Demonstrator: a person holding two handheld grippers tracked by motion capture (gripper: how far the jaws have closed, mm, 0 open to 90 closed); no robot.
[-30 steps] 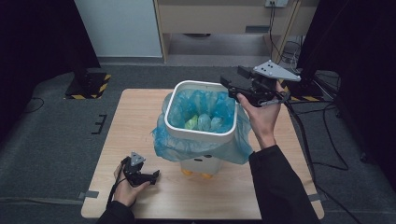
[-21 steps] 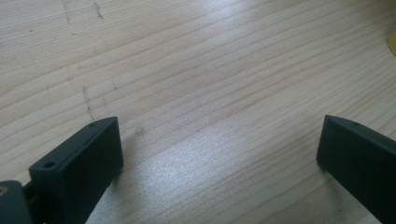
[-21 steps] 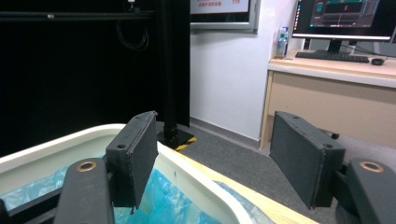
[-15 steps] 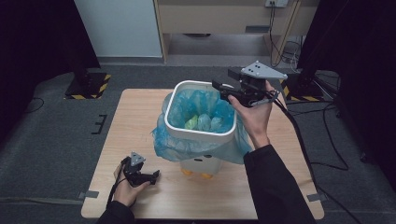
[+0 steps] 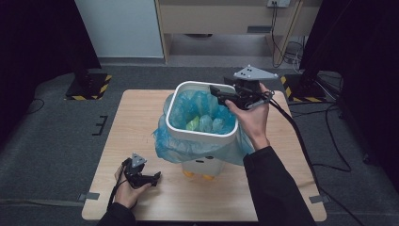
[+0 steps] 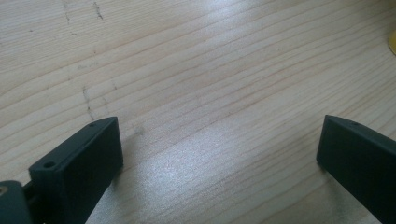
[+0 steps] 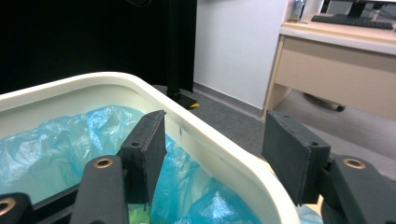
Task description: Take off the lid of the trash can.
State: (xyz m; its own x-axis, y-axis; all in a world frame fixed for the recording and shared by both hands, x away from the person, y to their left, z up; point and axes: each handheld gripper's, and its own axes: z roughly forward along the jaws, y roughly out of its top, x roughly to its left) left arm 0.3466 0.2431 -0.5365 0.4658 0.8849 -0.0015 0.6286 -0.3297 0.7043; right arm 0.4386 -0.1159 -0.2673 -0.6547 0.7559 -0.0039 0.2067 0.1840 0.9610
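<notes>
A white bin (image 5: 200, 136) lined with a blue plastic bag (image 5: 202, 106) stands mid-table; the bag's edge is folded out over the rim and hangs down the sides. My right gripper (image 5: 217, 92) is at the bin's far right corner. In the right gripper view the rim (image 7: 224, 149) passes between the jaws of that gripper (image 7: 215, 123), one jaw inside over the bag (image 7: 60, 135), the other outside. They have just been closing, and a gap still shows on both sides. My left gripper (image 5: 157, 175) rests open on the wooden table (image 5: 136, 113), its jaws (image 6: 219, 126) with nothing between them.
Something green (image 5: 193, 125) lies in the bag among crumpled blue plastic. Yellow feet (image 5: 195, 174) stick out at the bin's base. A desk (image 5: 226, 19) and dark stands (image 5: 89, 84) are on the floor beyond the table. The right gripper's cable (image 5: 291, 127) trails off the right side.
My right gripper has moved left and a little down, from beside the bin's far right corner onto its rim, with the jaws narrower. The left gripper has stayed put.
</notes>
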